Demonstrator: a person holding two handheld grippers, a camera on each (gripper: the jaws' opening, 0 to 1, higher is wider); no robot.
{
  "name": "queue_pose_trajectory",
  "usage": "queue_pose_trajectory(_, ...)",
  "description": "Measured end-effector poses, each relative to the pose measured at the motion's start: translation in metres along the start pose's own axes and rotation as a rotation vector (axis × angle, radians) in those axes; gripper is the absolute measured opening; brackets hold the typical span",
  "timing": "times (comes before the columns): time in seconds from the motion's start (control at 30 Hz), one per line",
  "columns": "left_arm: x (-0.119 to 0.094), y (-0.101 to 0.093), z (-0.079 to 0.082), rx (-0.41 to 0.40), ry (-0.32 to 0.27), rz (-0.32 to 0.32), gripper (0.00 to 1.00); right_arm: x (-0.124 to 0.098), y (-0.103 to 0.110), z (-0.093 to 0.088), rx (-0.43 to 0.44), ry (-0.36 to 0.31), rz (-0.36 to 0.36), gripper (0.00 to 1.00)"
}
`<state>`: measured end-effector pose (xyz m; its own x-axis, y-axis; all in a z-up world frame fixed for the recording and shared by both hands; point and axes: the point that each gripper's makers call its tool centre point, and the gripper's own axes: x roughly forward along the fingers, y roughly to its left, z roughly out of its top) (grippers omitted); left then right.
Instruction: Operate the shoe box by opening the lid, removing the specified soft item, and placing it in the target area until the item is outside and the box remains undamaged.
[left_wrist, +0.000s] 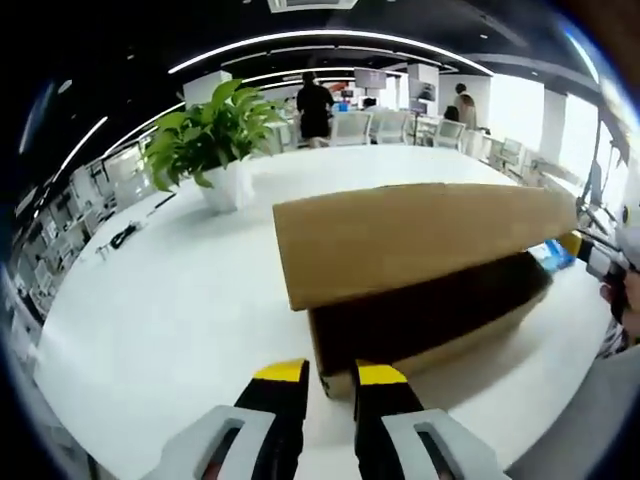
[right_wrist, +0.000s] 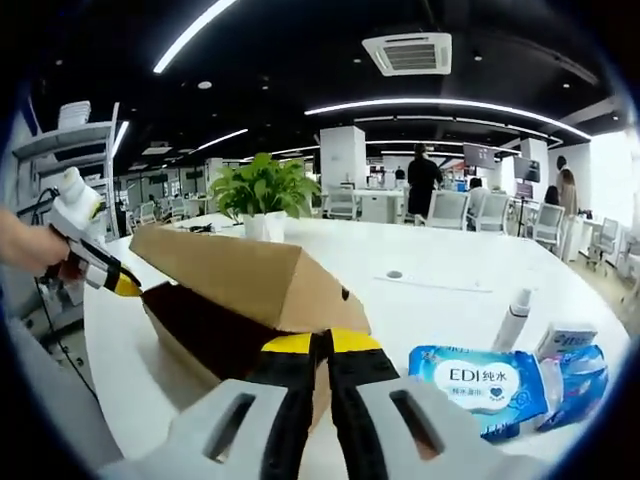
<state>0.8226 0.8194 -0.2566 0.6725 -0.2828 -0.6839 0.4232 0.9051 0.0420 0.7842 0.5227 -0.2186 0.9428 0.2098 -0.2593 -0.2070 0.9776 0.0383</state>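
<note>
A brown cardboard shoe box (left_wrist: 470, 345) lies on the white table (left_wrist: 180, 300) with its lid (left_wrist: 410, 240) tilted up, and the inside looks dark. Nothing inside can be made out. My left gripper (left_wrist: 331, 375) stands slightly open at the box's near corner, with table showing between its yellow tips. The right gripper (left_wrist: 572, 243) reaches the lid's far end. In the right gripper view, the right gripper (right_wrist: 323, 343) is shut at the lower edge of the lid's (right_wrist: 240, 270) end flap and holds it raised. There the left gripper (right_wrist: 125, 285), in a hand, sits by the box's far corner.
A potted plant (left_wrist: 215, 135) stands on the table behind the box. To the right of the box lie a blue pack of wet wipes (right_wrist: 480, 385), a white tube (right_wrist: 513, 320) and another blue pack (right_wrist: 575, 370). Office chairs and people are far behind.
</note>
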Motion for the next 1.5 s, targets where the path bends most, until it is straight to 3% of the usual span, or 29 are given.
queue_pose_trajectory(0.4,-0.006,-0.002,-0.007,-0.009,0.003,-0.035,0.18,-0.007,0.006,-0.026,0.015,0.112,0.034,0.03)
queue_pose_trajectory(0.73,-0.008,-0.005,-0.013,-0.006,0.014,-0.045,0.18,-0.020,0.004,-0.043,0.009,0.165,0.031,0.05)
queue_pose_trajectory(1.23,-0.016,0.005,0.006,-0.011,-0.031,-0.035,0.20,-0.026,0.007,-0.022,0.020,0.130,0.047,0.13)
queue_pose_trajectory(1.5,-0.013,0.012,0.010,-0.020,-0.043,-0.034,0.21,-0.022,0.017,-0.024,0.033,0.143,0.060,0.14)
